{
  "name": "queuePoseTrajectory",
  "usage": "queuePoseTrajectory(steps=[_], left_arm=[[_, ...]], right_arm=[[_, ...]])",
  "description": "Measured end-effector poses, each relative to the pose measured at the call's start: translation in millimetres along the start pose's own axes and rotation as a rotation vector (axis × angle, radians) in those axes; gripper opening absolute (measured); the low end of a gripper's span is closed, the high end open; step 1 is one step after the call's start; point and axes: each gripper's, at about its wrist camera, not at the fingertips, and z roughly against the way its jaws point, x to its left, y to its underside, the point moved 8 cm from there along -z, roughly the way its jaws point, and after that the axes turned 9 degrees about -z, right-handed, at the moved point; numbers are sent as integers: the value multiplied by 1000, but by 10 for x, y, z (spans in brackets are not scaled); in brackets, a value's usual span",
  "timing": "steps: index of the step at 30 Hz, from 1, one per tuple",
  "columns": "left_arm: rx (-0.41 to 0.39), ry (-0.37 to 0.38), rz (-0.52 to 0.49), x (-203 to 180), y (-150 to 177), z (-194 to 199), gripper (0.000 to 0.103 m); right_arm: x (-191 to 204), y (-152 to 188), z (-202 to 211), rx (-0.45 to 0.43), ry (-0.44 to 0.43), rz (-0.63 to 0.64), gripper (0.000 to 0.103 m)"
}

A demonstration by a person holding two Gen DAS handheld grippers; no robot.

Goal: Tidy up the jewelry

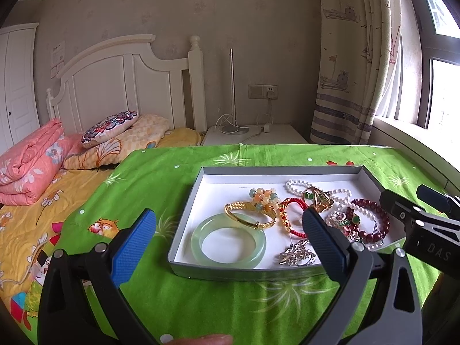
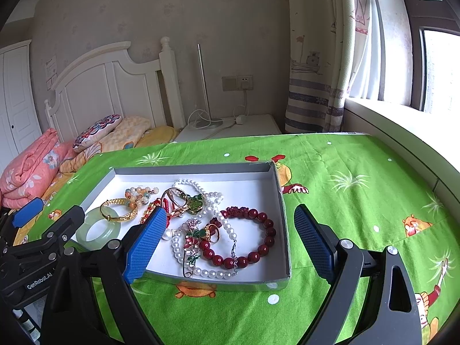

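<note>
A shallow grey box with a white floor point(image 1: 218, 178) point(image 2: 201, 176) sits on the green cloth and holds a heap of jewelry. In it lie a pale green jade bangle point(image 1: 228, 240) point(image 2: 93, 230), a gold bangle point(image 1: 250, 214) point(image 2: 118, 210), a pastel bead bracelet point(image 1: 264, 197) point(image 2: 141, 194), a red cord bracelet point(image 1: 291, 215), a white pearl necklace point(image 1: 316, 187) point(image 2: 212, 198), a dark red bead bracelet point(image 1: 373, 218) point(image 2: 244, 235), a silver brooch point(image 1: 297, 254) and a flower brooch point(image 2: 195, 235). My left gripper point(image 1: 230, 244) is open and empty above the box's near edge. My right gripper point(image 2: 230, 241) is open and empty above the box's near right part.
The green cloth point(image 1: 161, 172) point(image 2: 359, 172) covers the table. A bed with folded pink bedding point(image 1: 31, 161) and pillows lies to the left. A white nightstand point(image 1: 256, 135) with a lamp and cables stands behind. A curtain point(image 1: 353, 57) and window are at right.
</note>
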Motion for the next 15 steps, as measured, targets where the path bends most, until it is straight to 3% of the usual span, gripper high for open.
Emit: queuePoseTrajectory(steps=[13,15], left_arm=[[2,-12,59,100,22,10,101],[36,10,63,117,53,-9,101]], right_arm=[[-2,4,-8,3,-2,0,86],[-9,10,-18,12,-8,-3,86]])
